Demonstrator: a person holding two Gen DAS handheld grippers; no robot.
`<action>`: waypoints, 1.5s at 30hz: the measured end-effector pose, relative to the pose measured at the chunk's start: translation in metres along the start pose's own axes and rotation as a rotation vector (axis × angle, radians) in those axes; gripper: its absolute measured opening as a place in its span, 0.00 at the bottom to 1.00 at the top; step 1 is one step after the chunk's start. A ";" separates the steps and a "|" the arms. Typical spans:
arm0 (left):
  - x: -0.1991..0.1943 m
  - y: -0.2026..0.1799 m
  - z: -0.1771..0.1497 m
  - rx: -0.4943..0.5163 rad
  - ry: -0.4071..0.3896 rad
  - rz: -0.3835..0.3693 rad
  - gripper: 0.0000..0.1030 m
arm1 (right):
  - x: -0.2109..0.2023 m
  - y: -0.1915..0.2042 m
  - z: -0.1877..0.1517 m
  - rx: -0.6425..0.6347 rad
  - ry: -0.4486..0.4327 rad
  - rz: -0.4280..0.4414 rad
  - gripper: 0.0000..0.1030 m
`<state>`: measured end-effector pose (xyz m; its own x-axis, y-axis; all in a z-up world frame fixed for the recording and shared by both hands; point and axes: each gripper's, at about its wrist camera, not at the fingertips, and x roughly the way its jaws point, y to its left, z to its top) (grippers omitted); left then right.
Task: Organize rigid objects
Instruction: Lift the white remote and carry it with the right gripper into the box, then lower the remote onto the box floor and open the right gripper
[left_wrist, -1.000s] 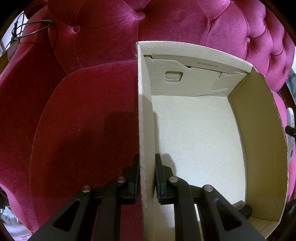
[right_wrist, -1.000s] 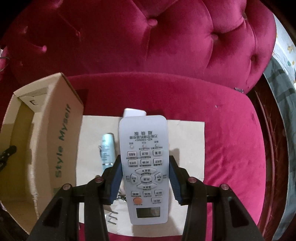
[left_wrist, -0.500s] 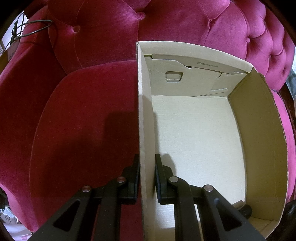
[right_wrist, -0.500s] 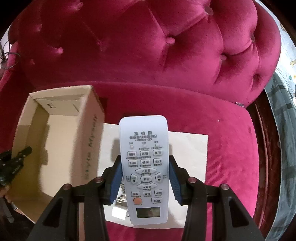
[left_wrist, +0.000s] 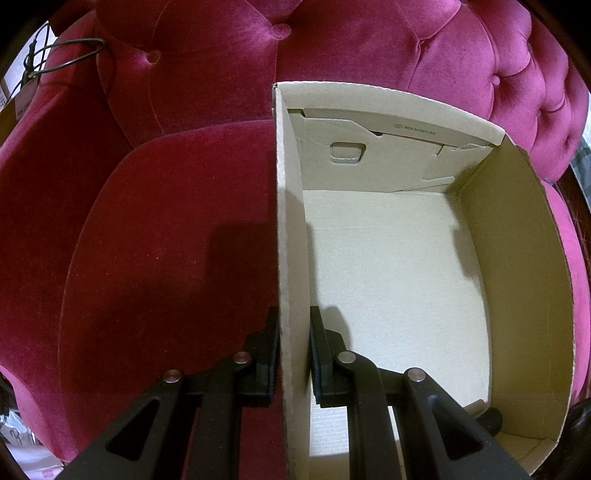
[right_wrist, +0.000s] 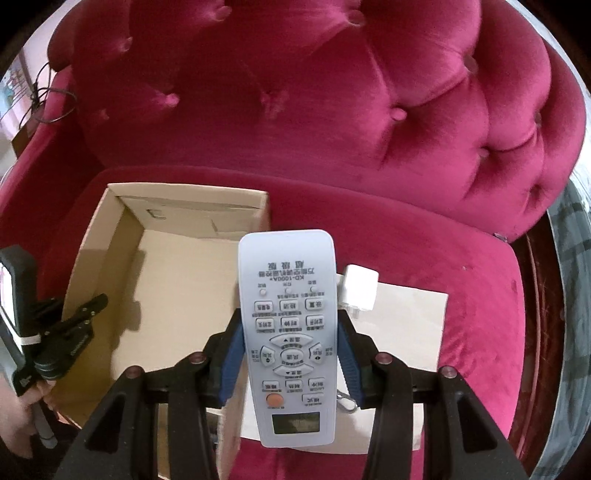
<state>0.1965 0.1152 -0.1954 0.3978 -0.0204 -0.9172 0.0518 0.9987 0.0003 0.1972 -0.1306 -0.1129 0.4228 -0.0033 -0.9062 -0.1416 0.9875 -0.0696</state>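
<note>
Remote control (right_wrist: 288, 332), white with grey buttons, is pinched between the blue pads of the right gripper (right_wrist: 290, 360), above the right wall of the open cardboard box (right_wrist: 177, 295). Left gripper (left_wrist: 293, 350) clamps the box's left wall. At two o'clock from the remote, a white charger plug (right_wrist: 360, 288) lies on cardboard sheet (right_wrist: 410, 332).
</note>
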 end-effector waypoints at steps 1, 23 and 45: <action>0.000 0.000 0.000 0.000 0.000 0.000 0.14 | 0.001 0.004 0.001 -0.005 0.000 0.006 0.48; 0.000 -0.001 0.000 0.001 0.000 -0.001 0.14 | 0.035 0.089 0.013 -0.073 0.030 0.114 0.48; 0.000 -0.003 0.000 0.002 -0.001 -0.001 0.15 | 0.122 0.119 0.010 -0.057 0.173 0.142 0.49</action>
<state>0.1966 0.1125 -0.1948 0.3988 -0.0212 -0.9168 0.0539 0.9985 0.0004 0.2412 -0.0119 -0.2277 0.2364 0.1031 -0.9662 -0.2411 0.9695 0.0444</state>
